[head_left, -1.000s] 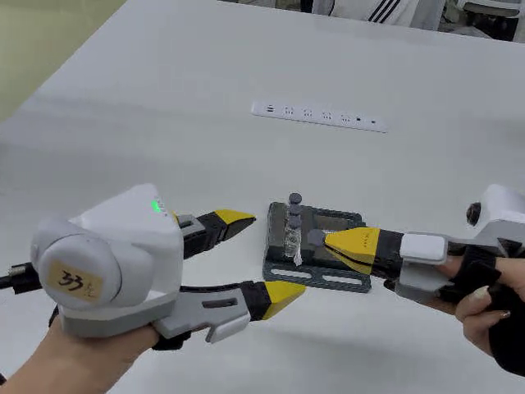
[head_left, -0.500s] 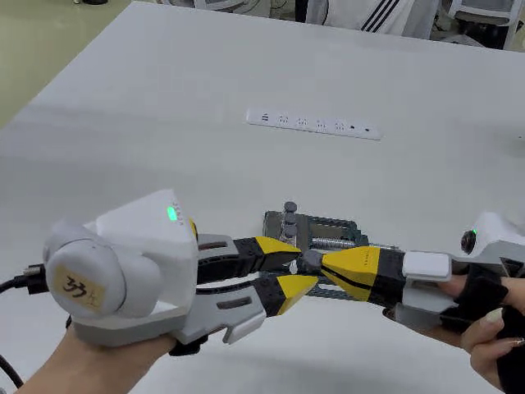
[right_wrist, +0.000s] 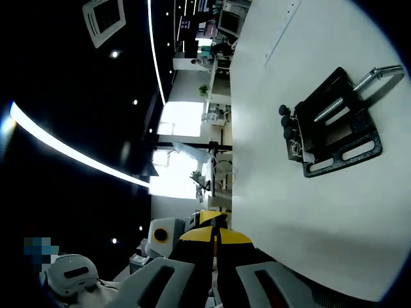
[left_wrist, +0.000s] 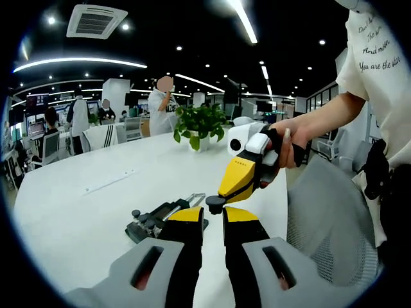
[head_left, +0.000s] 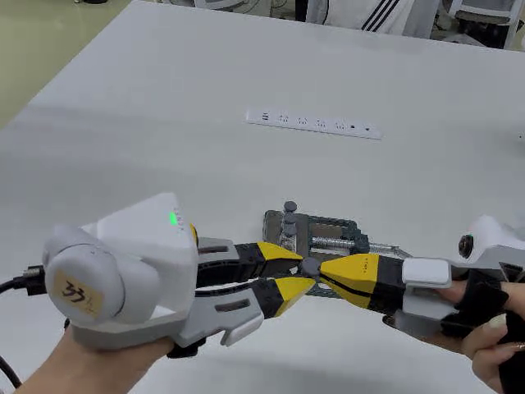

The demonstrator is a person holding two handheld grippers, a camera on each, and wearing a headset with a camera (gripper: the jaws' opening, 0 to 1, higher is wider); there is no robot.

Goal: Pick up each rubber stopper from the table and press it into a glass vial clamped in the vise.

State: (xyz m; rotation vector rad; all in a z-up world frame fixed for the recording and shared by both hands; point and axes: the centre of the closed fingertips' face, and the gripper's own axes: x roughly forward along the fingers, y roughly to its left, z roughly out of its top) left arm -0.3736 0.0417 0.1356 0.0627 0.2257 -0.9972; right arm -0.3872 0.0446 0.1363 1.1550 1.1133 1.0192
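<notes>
The white table [head_left: 164, 123] carried the black vise [head_left: 332, 228], with stoppered vials [head_left: 289, 220] standing at its left end. Just in front of the vise, the left gripper [head_left: 294, 268] had its fingers slightly parted and empty. The right gripper [head_left: 323, 269], fingers closed, held the rubber stopper [head_left: 310, 267] at the left gripper's tips, clear of the vise.

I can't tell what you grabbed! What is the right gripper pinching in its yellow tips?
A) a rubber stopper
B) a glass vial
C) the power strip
A: a small dark rubber stopper sits at the right gripper's closed yellow tips, near the vise.
</notes>
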